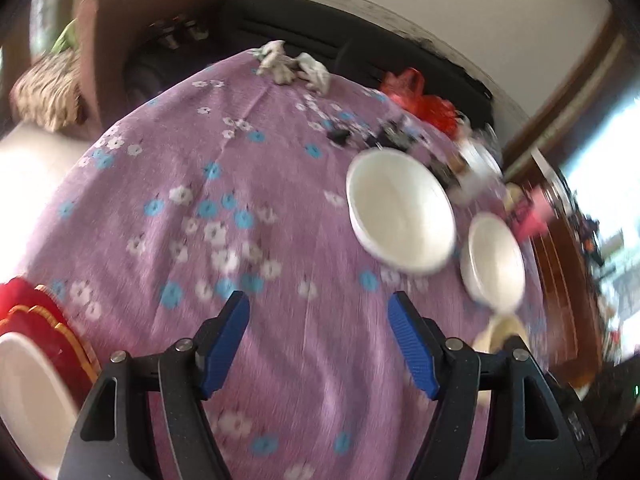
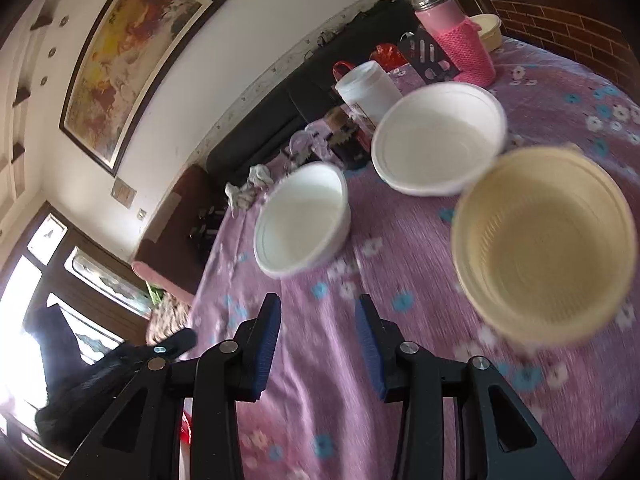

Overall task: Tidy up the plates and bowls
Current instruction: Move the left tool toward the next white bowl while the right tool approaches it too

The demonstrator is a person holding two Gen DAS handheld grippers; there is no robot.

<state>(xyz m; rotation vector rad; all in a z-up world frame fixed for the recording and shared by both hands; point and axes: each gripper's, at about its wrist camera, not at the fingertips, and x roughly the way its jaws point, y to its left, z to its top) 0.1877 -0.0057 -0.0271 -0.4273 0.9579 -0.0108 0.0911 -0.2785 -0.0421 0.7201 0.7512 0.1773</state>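
Observation:
Two white bowls stand on the purple flowered tablecloth [image 1: 240,160]: one [image 1: 400,212] ahead and right of my left gripper [image 1: 318,308], a second [image 1: 494,264] further right. A cream bowl's edge [image 1: 504,328] shows behind the right finger. A white plate [image 1: 24,392] sits on a red mat at the lower left. In the right wrist view, a white bowl [image 2: 304,216] lies just ahead of my right gripper [image 2: 318,308], a larger white bowl [image 2: 440,136] behind, and a cream bowl [image 2: 540,240] at right. Both grippers are open, empty, above the cloth.
A pink knitted-sleeve flask [image 2: 456,28], a white lidded jar [image 2: 368,88], a grater and small clutter stand at the table's far side. A crumpled grey rag [image 1: 292,64] and a red bag [image 1: 420,96] lie near the far edge. A dark sofa lies beyond.

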